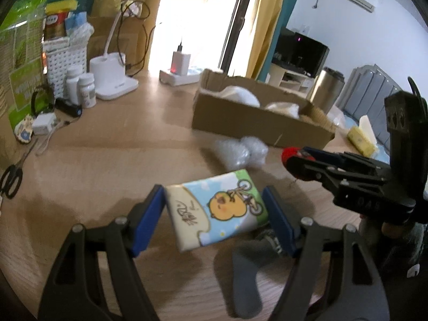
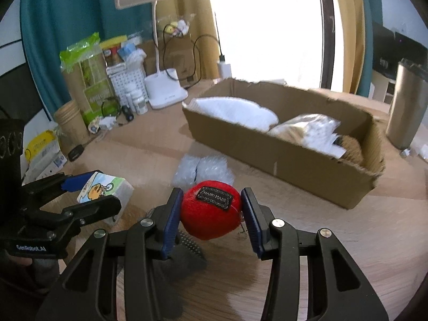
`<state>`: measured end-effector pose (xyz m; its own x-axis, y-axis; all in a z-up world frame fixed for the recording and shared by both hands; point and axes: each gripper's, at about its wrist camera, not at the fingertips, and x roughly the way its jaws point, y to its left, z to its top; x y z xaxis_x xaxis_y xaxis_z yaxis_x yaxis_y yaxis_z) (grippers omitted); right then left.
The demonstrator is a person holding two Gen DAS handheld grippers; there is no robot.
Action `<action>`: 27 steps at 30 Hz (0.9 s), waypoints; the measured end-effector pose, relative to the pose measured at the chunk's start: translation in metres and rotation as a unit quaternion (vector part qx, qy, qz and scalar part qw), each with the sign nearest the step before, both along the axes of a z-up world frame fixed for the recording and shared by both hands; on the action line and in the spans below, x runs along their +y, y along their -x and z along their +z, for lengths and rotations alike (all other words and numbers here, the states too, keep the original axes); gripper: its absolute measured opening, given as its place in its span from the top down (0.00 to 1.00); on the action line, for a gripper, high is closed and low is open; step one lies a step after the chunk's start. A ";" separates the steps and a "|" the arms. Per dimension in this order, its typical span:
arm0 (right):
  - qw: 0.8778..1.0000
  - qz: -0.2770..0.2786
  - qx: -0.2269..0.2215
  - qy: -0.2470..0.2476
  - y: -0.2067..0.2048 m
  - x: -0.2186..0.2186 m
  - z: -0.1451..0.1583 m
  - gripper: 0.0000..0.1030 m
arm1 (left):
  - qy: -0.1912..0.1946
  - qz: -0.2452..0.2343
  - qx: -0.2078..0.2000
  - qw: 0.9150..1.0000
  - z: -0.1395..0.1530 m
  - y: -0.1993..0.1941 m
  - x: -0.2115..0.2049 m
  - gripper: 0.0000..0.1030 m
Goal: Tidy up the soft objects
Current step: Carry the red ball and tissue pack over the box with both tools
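Note:
My left gripper (image 1: 214, 215) is shut on a tissue pack (image 1: 222, 200) printed with a cartoon chick on a bicycle, and holds it just above the wooden table. My right gripper (image 2: 211, 215) is shut on a red plush ball (image 2: 208, 222) with a black "HAND MADE" label. The two grippers sit side by side, the left gripper (image 2: 88, 191) with the tissue pack (image 2: 112, 187) to the left of the ball. Behind them stands an open cardboard box (image 2: 294, 157) with white padded bags inside. A grey dotted sock (image 2: 187, 251) lies under the grippers.
A wad of bubble wrap (image 2: 203, 171) lies between the grippers and the box. A white desk lamp (image 2: 165, 91), pill bottles (image 1: 80, 85) and packets crowd the back left. A steel tumbler (image 2: 409, 107) stands right of the box. Scissors (image 1: 12, 179) lie at the left edge.

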<state>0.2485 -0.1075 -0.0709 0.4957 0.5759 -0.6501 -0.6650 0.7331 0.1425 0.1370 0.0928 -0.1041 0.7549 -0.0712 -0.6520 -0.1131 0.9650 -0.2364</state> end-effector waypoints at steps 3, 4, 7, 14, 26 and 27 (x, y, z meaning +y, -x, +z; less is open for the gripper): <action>1.000 -0.008 -0.011 -0.007 -0.002 -0.009 0.009 0.54 | 0.000 -0.003 -0.014 1.000 0.010 -0.002 -0.003 0.27; 1.000 -0.010 -0.014 -0.008 -0.002 -0.011 0.011 0.54 | -0.002 -0.004 -0.018 1.000 0.013 -0.002 -0.004 0.27; 0.999 -0.017 -0.026 -0.017 -0.003 -0.021 0.019 0.54 | -0.004 -0.009 -0.030 0.999 0.022 -0.004 -0.007 0.27; 0.998 -0.033 -0.041 -0.026 -0.008 -0.042 0.030 0.54 | -0.012 -0.024 -0.048 0.998 0.039 -0.016 -0.019 0.27; 0.995 -0.055 -0.067 -0.044 -0.024 -0.070 0.048 0.54 | -0.031 -0.038 -0.069 0.996 0.062 -0.041 -0.034 0.27; 0.995 -0.056 -0.067 -0.045 -0.025 -0.071 0.048 0.54 | -0.032 -0.038 -0.069 0.996 0.063 -0.043 -0.034 0.27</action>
<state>0.2733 -0.1784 -0.0226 0.6387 0.5654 -0.5220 -0.5981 0.7915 0.1256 0.1799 0.0583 -0.0408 0.8321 -0.0939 -0.5467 -0.0091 0.9831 -0.1827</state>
